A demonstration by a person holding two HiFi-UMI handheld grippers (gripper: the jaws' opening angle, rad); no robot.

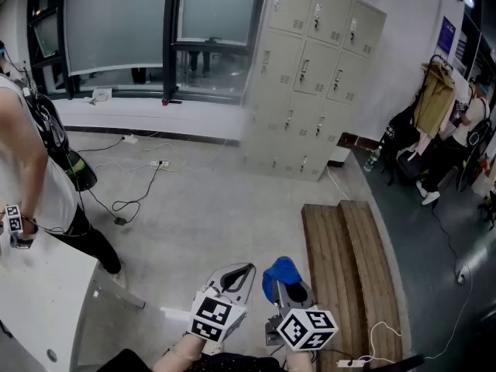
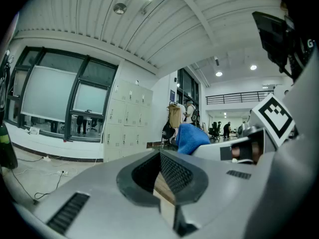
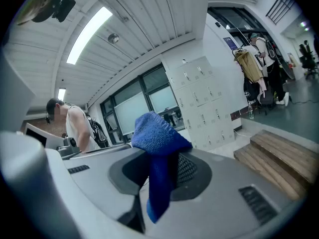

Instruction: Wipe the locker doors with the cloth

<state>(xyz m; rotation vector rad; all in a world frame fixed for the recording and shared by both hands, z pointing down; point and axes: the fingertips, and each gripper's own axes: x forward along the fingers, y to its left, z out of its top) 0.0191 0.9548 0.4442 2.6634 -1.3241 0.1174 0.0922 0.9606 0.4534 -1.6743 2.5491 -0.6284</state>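
The beige lockers (image 1: 310,76) stand against the far wall, several steps away, doors closed; they also show in the left gripper view (image 2: 127,128) and the right gripper view (image 3: 202,103). My right gripper (image 1: 283,285) is shut on a blue cloth (image 1: 279,273), which bunches above the jaws and hangs down between them (image 3: 157,133). My left gripper (image 1: 232,281) sits beside it, shut, with nothing between its jaws (image 2: 162,178). Both grippers are held low near my body, pointing toward the lockers. The cloth (image 2: 192,137) peeks over the right gripper in the left gripper view.
A wooden bench (image 1: 349,270) runs along the floor to my right. A white table (image 1: 39,301) is at lower left, with a person (image 1: 31,169) standing at it. Cables (image 1: 132,200) lie on the floor. Another person (image 1: 457,138) and hanging bags are at the far right.
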